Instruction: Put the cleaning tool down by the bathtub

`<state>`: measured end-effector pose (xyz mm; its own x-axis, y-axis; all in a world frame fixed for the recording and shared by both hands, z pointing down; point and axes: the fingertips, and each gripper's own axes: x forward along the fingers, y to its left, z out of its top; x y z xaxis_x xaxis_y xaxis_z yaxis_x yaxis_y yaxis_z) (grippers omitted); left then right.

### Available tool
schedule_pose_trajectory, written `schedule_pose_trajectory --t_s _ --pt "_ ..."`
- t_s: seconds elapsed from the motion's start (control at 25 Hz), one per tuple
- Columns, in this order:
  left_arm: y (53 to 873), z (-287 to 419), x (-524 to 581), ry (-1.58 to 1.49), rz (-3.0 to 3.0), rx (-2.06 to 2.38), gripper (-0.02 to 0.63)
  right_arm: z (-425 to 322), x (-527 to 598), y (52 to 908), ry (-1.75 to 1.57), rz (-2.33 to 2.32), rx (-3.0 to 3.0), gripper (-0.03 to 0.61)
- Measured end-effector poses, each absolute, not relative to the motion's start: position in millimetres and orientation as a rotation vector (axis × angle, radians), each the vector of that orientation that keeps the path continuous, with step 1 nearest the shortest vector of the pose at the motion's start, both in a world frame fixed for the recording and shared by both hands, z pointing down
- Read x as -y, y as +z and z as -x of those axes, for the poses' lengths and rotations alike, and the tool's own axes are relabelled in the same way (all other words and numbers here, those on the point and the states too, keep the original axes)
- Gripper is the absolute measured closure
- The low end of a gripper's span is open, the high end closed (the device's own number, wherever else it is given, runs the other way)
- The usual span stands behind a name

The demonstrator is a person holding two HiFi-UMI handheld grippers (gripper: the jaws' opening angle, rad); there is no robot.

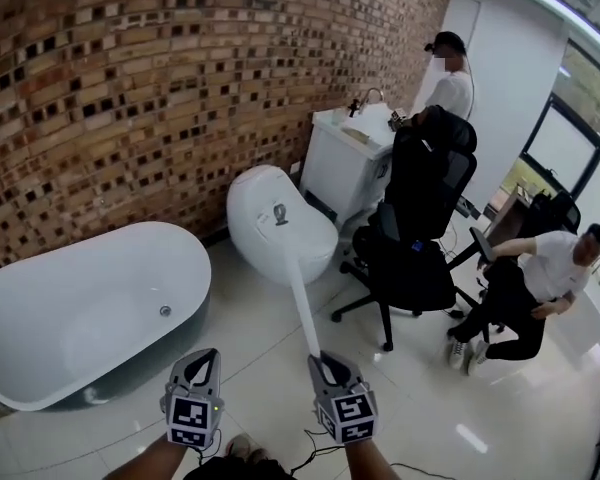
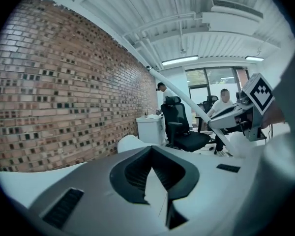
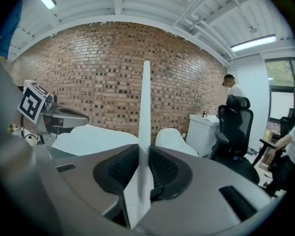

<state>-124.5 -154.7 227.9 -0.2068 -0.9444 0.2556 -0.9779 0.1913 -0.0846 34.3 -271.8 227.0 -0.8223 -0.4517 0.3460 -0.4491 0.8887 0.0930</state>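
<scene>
Right gripper clamps the long white plastic cleaning tool handle; left gripper hangs closed and empty near the white oval bathtub.

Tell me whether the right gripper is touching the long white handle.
Touching. The right gripper view shows the right gripper clamped on the handle, one jaw pressed against each side with no gap.

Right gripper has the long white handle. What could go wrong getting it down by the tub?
The cleaning tool juts far beyond the right gripper toward the toilet; swinging it to the bathtub could clip the toilet. Gripped only near one end, it may pivot in the grip.
</scene>
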Motion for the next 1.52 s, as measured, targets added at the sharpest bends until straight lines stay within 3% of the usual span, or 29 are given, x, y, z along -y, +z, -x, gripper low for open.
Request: schedule_pose_trajectory --t_s 0.64,1.16,1.52 --pt "218 183 -2 0.290 -1.409 2.573 0.609 68 168 224 -0.155 -0.187 2.788 0.486" --pt "211 255 -157 0.248 -1.292 2.636 0.609 163 13 194 -0.499 0.048 2.741 0.486" --pt "248 248 -233 0.255 -1.206 2.599 0.609 208 -74 234 -0.707 0.364 2.591 0.486"
